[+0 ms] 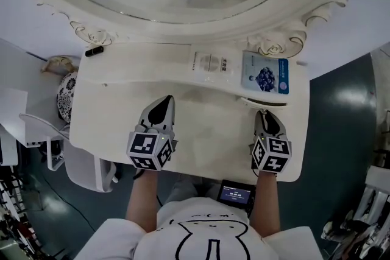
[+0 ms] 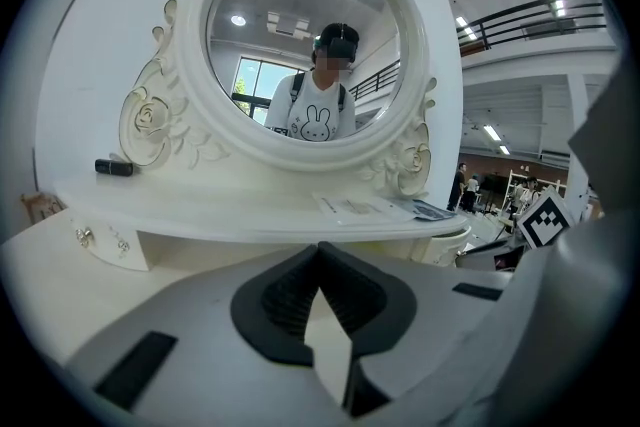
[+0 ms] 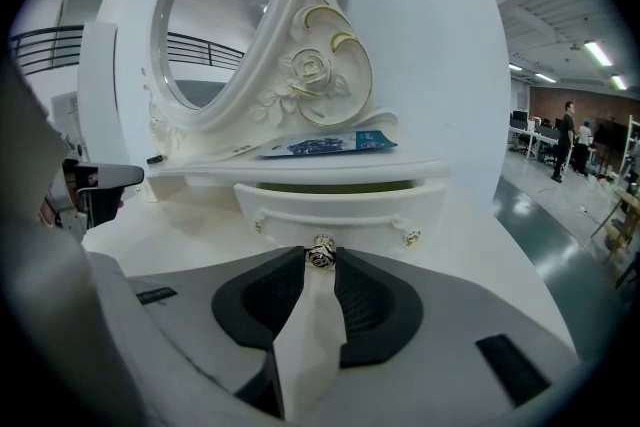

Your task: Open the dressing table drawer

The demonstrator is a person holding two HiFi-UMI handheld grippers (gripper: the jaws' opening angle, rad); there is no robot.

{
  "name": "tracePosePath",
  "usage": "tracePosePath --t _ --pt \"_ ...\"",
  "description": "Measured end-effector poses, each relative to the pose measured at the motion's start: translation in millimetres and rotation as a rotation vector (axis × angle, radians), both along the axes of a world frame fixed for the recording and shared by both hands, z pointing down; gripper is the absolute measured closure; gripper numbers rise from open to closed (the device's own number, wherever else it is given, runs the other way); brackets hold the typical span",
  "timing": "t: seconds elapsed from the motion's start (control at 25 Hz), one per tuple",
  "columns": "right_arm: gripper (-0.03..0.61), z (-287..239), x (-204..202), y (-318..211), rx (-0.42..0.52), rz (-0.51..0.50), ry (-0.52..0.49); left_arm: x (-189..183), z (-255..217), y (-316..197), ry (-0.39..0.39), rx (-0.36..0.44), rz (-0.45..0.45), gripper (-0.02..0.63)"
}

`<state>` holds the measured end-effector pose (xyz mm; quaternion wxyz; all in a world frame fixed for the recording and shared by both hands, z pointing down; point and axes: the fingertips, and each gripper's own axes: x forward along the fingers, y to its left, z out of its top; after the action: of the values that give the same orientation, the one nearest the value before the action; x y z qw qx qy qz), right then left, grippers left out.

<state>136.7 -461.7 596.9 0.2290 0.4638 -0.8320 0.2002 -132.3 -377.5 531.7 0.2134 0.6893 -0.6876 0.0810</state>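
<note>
The right tongs (image 3: 321, 262) clamp the knob (image 3: 321, 253) of the drawer (image 3: 340, 207), which is slightly ajar at the worktop's (image 1: 207, 115) three o'clock. The left tongs (image 2: 320, 251) rest pressed together near nine o'clock.

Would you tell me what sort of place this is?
Probably a large indoor hall or lab, not a bedroom: the dressing table stands on a glossy floor, with a railed mezzanine and strip lights beyond.
</note>
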Motion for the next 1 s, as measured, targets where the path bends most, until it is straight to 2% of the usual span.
tracePosePath --t 1.0 --pt "0.468 2.3 15.2 43.7 -0.012 -0.007 0.002 22.8 -5.4 22.5 -0.006 0.012 0.051 0.606"
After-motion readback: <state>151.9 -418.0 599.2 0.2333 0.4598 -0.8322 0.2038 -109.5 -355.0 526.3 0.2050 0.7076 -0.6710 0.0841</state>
